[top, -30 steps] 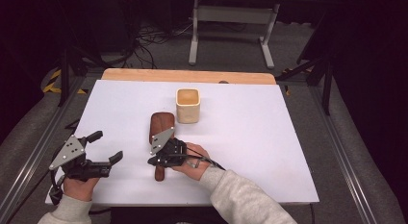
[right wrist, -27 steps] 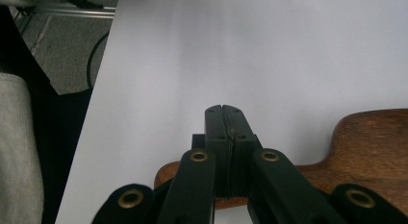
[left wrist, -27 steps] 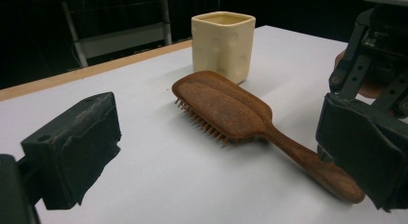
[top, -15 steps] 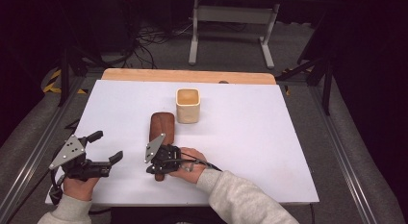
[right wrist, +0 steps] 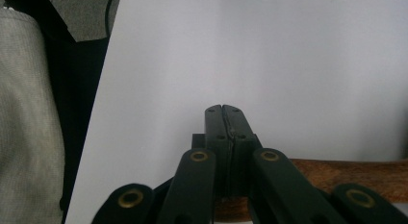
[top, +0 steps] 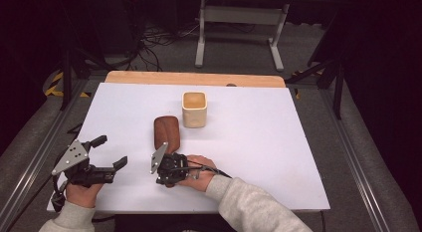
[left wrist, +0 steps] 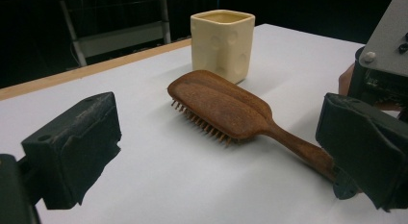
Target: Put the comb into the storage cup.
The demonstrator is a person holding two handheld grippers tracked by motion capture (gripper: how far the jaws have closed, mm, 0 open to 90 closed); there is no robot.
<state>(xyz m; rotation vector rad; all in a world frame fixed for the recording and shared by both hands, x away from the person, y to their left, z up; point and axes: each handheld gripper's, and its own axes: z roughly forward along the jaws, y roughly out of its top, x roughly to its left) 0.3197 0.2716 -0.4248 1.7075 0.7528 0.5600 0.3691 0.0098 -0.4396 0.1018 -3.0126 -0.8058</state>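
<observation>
Both grippers (top: pixel 110 152) (top: pixel 168 177) near-stationary, hairbrush (top: pixel 166 133) unmoved

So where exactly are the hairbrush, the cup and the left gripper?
hairbrush (left wrist: pixel 216 101): left gripper view, on its wooden back.
cup (top: pixel 194 110): high view, on its front wall.
left gripper (top: pixel 110 152): high view, midway between its two open jaw tips.

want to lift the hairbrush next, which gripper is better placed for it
Right. The right gripper sits shut over the hairbrush handle, though a firm grip isn't clear. The left gripper is open, apart from it on bare table.
</observation>
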